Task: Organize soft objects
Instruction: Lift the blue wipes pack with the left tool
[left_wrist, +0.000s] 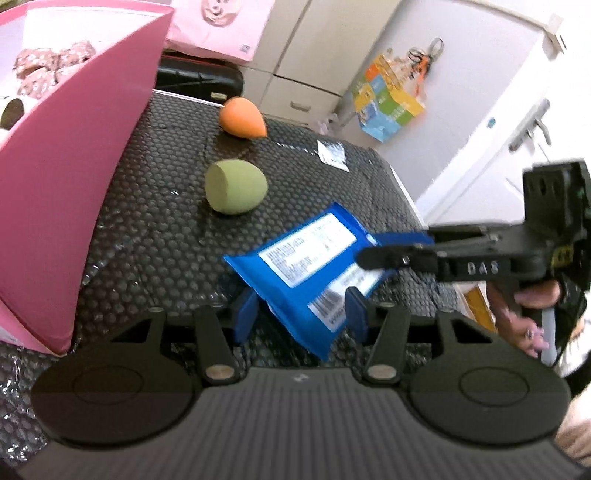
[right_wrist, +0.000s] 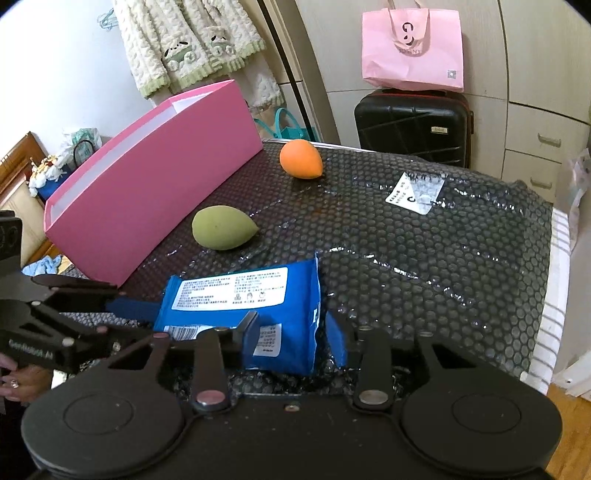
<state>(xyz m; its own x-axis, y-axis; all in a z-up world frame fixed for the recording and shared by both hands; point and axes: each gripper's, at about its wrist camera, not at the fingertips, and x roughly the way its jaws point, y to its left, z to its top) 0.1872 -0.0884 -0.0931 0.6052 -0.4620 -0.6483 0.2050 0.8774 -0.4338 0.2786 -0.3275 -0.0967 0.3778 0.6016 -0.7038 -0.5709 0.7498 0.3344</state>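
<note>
Soft, glossy and matt surfaces on a bubble-wrapped tabletop.

Glossy black bubble-wrap sheet (right_wrist: 424, 266) over the tabletop, dimpled and shiny where creased, with a smooth white paper label (right_wrist: 415, 192) stuck on. Slick blue plastic wipes packet (right_wrist: 258, 295) with printed white panels, lightly crinkled. Matt, spongy-looking green egg-shaped sponge (right_wrist: 221, 229) and orange egg-shaped sponge (right_wrist: 300, 158), fine-grained, no shine. Smooth matt pink cardboard box (right_wrist: 155, 199), white inside. Matt black plastic left gripper (left_wrist: 299, 314) and right gripper (right_wrist: 291, 336), blue fingers (left_wrist: 244, 314), dull metal rivets. Behind: hard textured black suitcase (right_wrist: 412, 125), smooth pink paper bag (right_wrist: 412, 48), fluffy cream cloth garment (right_wrist: 192, 40).
</note>
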